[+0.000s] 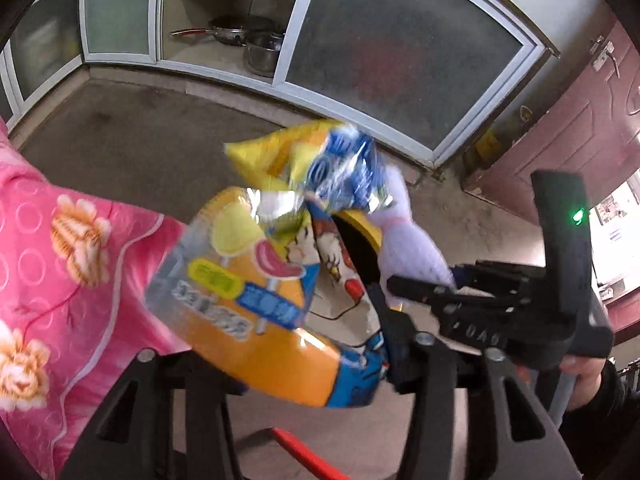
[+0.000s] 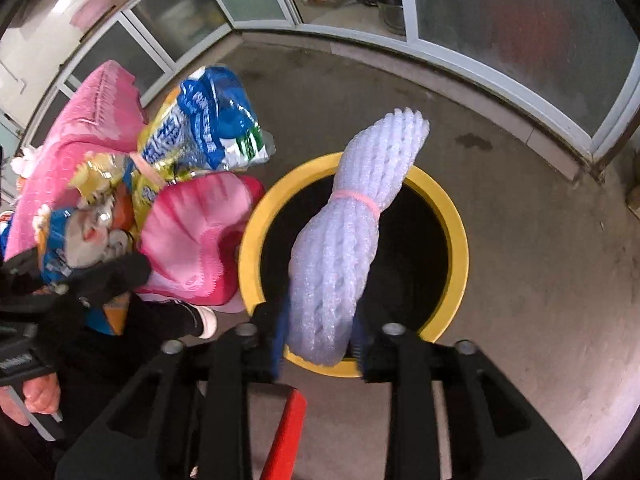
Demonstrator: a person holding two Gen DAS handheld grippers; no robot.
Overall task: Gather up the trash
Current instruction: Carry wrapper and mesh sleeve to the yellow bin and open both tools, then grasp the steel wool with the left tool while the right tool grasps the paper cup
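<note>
Your right gripper (image 2: 320, 344) has the white foam netting bundle (image 2: 340, 248), tied with a pink band, between its jaws at the lower centre of the right wrist view. The blue pads sit against the bundle's lower end on both sides, so it reads as held, directly over the dark mouth of the yellow-rimmed trash bin (image 2: 460, 248).

Your left gripper (image 1: 304, 360) has a clump of snack wrappers (image 1: 256, 280) between its jaws in the middle of the left wrist view: an orange ice-pop bag lowest, a yellow and a blue-and-silver wrapper above it. Whether its pads press the orange bag you cannot tell, since blur and the bag cover the tips. The same clump appears at the left of the right wrist view, just beside the bin.

Pink floral fabric (image 1: 60, 260) fills the left edge. Frosted-glass cabinet doors (image 1: 400, 52) curve across the top, with steel pots (image 1: 260, 48) on an open shelf. A red handle (image 2: 286, 436) lies on the concrete floor (image 2: 540, 300) at the bottom.
</note>
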